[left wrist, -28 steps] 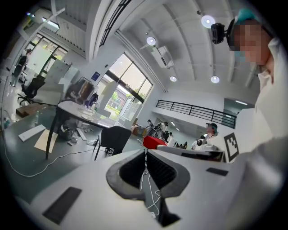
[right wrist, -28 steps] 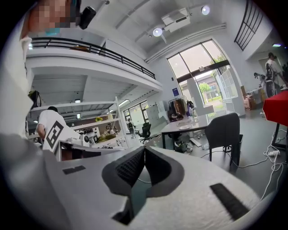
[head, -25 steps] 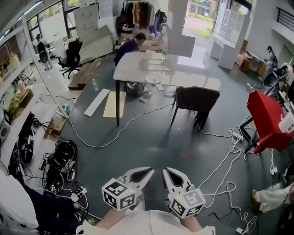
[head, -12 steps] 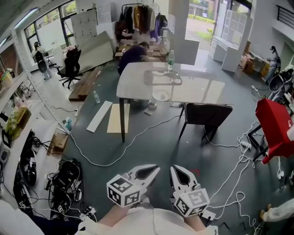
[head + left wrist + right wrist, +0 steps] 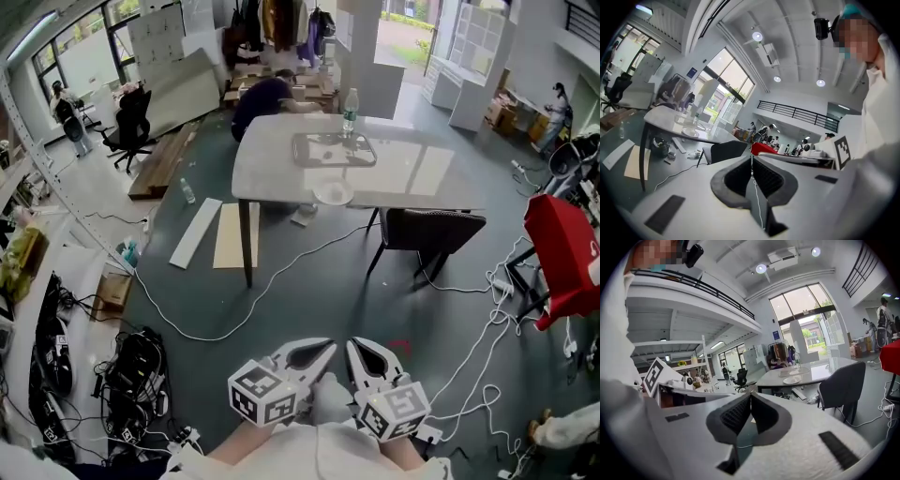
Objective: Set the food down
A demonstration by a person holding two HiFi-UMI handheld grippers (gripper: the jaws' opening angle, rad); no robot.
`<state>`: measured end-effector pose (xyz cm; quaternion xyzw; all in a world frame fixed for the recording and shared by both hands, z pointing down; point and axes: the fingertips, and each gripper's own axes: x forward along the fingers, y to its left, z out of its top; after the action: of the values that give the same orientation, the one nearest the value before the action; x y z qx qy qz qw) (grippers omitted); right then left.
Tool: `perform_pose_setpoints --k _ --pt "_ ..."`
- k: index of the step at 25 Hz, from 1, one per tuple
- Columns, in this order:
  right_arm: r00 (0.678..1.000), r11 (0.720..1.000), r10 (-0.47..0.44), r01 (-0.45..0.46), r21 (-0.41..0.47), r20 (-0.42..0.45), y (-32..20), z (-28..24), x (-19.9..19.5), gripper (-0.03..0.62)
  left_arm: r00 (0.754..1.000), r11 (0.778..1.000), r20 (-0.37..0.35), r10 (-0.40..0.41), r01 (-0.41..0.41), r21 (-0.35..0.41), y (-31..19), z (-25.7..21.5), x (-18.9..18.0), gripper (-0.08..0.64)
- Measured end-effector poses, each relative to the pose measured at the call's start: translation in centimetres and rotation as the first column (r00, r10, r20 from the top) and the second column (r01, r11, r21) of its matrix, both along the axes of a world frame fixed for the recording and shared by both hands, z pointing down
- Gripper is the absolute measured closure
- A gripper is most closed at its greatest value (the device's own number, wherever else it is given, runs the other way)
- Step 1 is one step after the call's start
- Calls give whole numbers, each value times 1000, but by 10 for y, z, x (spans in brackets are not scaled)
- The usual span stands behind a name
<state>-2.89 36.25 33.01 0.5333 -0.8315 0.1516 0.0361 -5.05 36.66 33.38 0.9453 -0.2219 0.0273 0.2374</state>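
Both grippers hang low and near, side by side over the grey floor (image 5: 309,281), well short of the table. The left gripper (image 5: 319,350) has its jaws pressed together with nothing between them. It's the same on the right gripper (image 5: 359,351), tips closed on air. Far ahead stands the white tabletop (image 5: 272,164). A clear tray (image 5: 333,149) sits on it mid-table, a water bottle (image 5: 351,109) stands just beyond, and a white plate (image 5: 333,193) rests at the near edge. Whether that plate carries food is too small to tell. A dark chair (image 5: 427,231) stands at the table's near right side.
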Motion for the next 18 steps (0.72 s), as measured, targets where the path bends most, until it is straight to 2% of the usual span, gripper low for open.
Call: perform_pose_setpoints --k 8,12,18 --pt "1000 1000 -31 31 0 -1 -48 2 -3 589 999 999 9 -35 35 -15 -48 8 -7 538" --pt "999 999 -33 33 8 -9 -81 -6 10 589 998 998 11 -66 66 1 -82 1 0 538" --pt "999 998 -53 53 21 -12 -141 -13 25 589 998 998 30 -60 60 -16 -134 6 19 538"
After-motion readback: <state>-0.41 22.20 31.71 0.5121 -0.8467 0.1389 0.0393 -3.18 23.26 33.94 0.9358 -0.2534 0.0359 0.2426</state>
